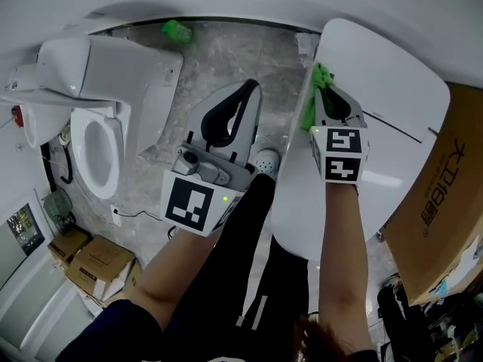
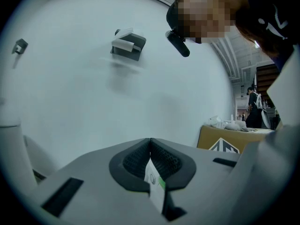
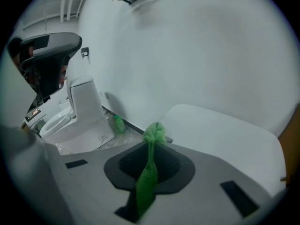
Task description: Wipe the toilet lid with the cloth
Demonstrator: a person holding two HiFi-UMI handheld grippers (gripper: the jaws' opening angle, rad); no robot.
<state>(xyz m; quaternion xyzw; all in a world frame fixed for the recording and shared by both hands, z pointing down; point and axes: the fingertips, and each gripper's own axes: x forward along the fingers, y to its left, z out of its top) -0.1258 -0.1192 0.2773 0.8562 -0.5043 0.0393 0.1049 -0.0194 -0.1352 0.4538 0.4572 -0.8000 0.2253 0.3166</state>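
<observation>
The right gripper (image 1: 324, 85) has its jaws closed on the green cloth (image 1: 321, 75). A small tuft sticks out past the tips and the rest hangs down along the gripper. The cloth is at the left edge of the white toilet lid (image 1: 385, 89), near its far end. I cannot tell if it really presses on the surface.

The left gripper (image 1: 250, 87) hangs over the floor, apart from the lid. Its jaws are together, with a small white tag (image 2: 153, 182) with a green edge in the slit between them.

I judge that the wiping is at its beginning, because most of the lid lies to the right of the cloth. To do it well, only the tuft should touch, so the gripper should tilt down and the hard tips should not scrape the lid. Long strokes that overlap, from the far end toward the person, would cover the wide face.

The large cardboard box (image 1: 445, 194) stands just beside the lid on the right and could stop the stroke there. A toilet (image 1: 128, 74), a green bottle (image 1: 177, 30) and smaller boxes (image 1: 94, 262) are well apart on the left.
</observation>
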